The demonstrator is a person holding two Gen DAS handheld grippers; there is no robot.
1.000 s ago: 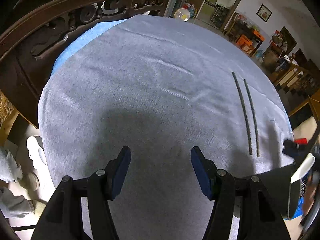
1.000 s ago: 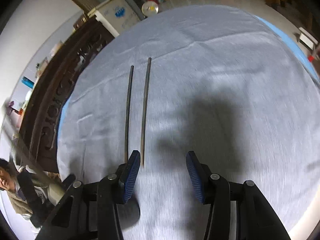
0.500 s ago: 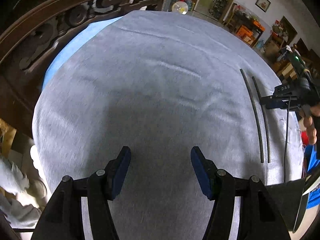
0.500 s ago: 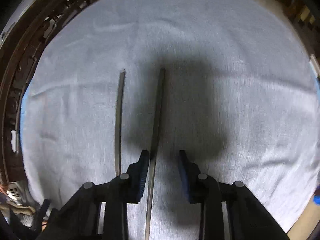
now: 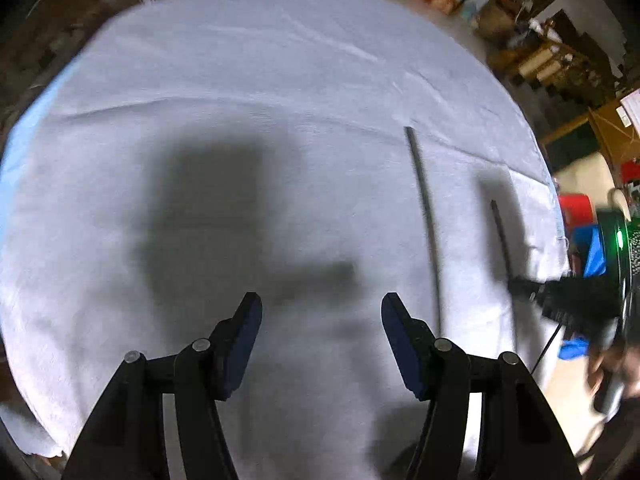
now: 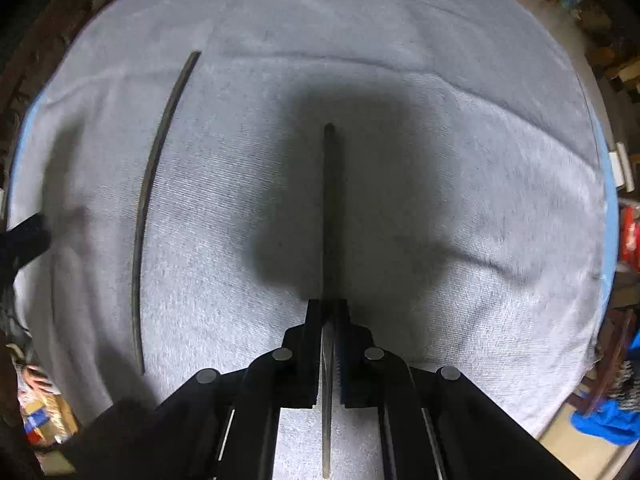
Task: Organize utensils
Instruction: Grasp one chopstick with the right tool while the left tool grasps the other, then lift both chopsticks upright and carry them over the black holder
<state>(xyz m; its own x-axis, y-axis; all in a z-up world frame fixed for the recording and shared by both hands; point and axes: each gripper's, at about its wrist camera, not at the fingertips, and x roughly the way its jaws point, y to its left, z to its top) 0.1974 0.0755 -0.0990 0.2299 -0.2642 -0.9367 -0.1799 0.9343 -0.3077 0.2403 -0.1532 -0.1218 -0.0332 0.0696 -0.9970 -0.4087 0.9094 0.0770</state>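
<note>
The right gripper [image 6: 329,312] was pointed straight down at the cloth-covered desk [image 6: 460,128], and its jaws had just been closing; they were pressed together on one chopstick [image 6: 328,208], which ran between the fingers [image 6: 314,320] and out both ways. The grip appeared to be taken off the stick's middle, so a lift could probably let the long end droop or swivel between the pads. A thin, smooth rod held this way could also slip out, or the cloth could be snagged and dragged up with it.

The left gripper [image 5: 320,344] was held well apart, fingers [image 5: 246,328] spread about halfway with nothing between them, above bare cloth.

The second chopstick [image 5: 426,216] lay flat on the desk beside the held one. Only the right wrist view showed the pinch itself. Only the left wrist view showed the right gripper from outside, blurred, with the stick's far end sticking out beyond it.
</note>
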